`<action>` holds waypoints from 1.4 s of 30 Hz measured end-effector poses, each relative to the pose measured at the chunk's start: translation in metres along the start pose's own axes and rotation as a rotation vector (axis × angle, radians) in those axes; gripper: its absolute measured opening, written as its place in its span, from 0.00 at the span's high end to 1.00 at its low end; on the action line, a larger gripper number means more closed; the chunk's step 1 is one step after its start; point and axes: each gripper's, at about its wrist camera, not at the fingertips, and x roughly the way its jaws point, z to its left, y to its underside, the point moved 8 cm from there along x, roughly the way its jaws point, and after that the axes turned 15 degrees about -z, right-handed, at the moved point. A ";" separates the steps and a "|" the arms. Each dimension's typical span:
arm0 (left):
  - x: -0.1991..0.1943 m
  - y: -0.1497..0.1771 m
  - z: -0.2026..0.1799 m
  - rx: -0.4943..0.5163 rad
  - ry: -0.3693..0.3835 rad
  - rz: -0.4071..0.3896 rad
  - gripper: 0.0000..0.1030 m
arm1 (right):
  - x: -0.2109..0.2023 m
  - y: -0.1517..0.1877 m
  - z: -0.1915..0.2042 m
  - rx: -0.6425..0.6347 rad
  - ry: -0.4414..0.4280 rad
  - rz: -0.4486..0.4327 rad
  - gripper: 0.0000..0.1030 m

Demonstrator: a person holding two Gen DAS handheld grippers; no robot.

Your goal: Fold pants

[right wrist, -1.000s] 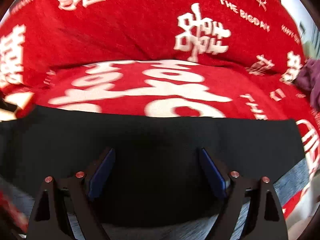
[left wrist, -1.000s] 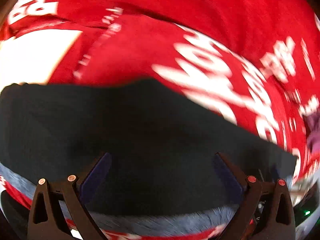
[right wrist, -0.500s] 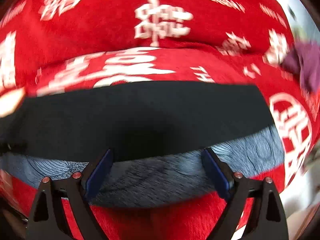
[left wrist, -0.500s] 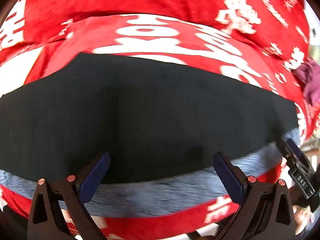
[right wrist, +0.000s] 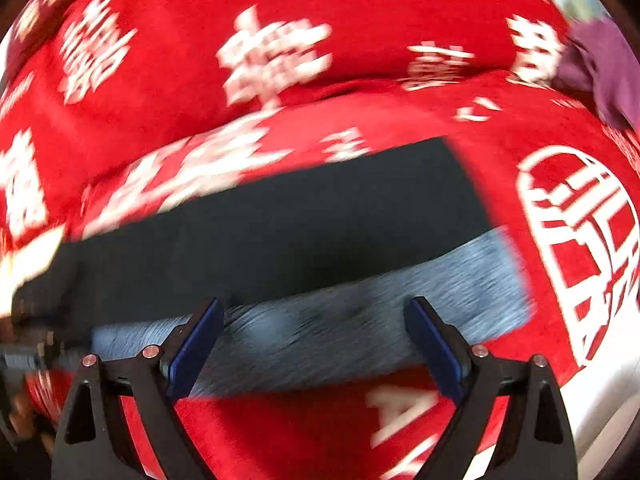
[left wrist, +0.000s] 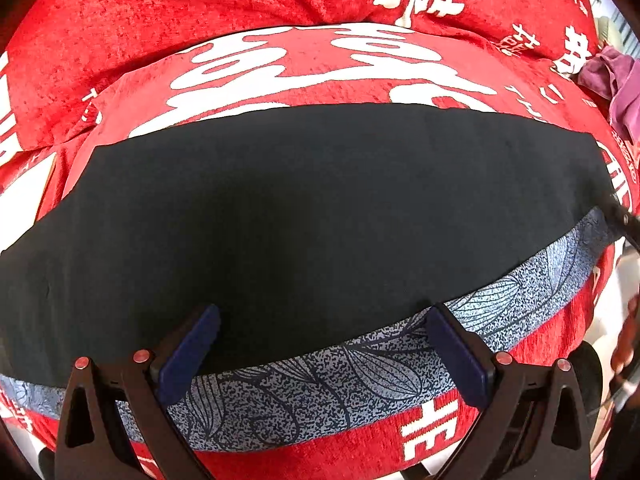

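Pants: black pants (left wrist: 304,208) lie flat across a red blanket (left wrist: 200,12) printed with white characters; a blue-grey patterned band (left wrist: 320,376) runs along their near edge.
Edges: in the left wrist view the far edge of the pants is a clean, nearly straight line, and the right end stops short of the blanket's side. In the right wrist view the right end of the pants (right wrist: 280,232) is cut square, with bare red blanket (right wrist: 360,28) beyond it.
Open room: red blanket lies free beyond the far edge, past the right end, and in a strip nearer than the band.
Left gripper: the left gripper (left wrist: 320,344) has its 2 blue pads wide apart with nothing between them; the left pad sits over black cloth, the right pad over the band's upper border. I cannot tell if they touch the cloth.
Right gripper: the right gripper (right wrist: 316,336) also stands wide apart and grips nothing, its tips over the band (right wrist: 360,308) near the right end.
Only in left view: sharp leaf pattern on the band, and the full width of the pants.
Only in right view: a large white emblem (right wrist: 580,240) right of the pants; this view is blurred.
Both views: a purple cloth (left wrist: 616,88) lies at the far right, well apart from the pants.
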 end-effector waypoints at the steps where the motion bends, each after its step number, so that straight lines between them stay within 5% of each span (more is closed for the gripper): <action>1: 0.000 0.000 0.000 -0.002 0.002 0.004 0.00 | 0.002 -0.006 -0.009 0.032 -0.004 -0.014 0.08; 8: -0.007 -0.009 -0.003 -0.102 0.053 0.025 0.00 | 0.006 -0.013 -0.006 -0.077 0.028 0.033 0.04; 10: -0.010 -0.017 -0.018 -0.073 0.071 0.014 0.00 | -0.015 -0.015 -0.009 -0.064 0.038 -0.018 0.04; 14: -0.002 -0.028 -0.056 0.056 0.075 0.003 0.00 | -0.033 0.005 -0.031 0.052 0.038 0.006 0.04; 17: 0.015 -0.023 -0.067 0.052 0.072 0.049 0.00 | -0.037 0.022 -0.041 0.102 0.031 0.026 0.04; 21: 0.021 -0.023 -0.069 0.086 0.051 0.023 0.00 | -0.029 0.035 -0.048 0.223 -0.030 0.024 0.04; 42: 0.027 -0.024 -0.067 0.006 0.009 0.019 0.00 | 0.009 0.011 -0.028 0.361 -0.288 -0.082 0.04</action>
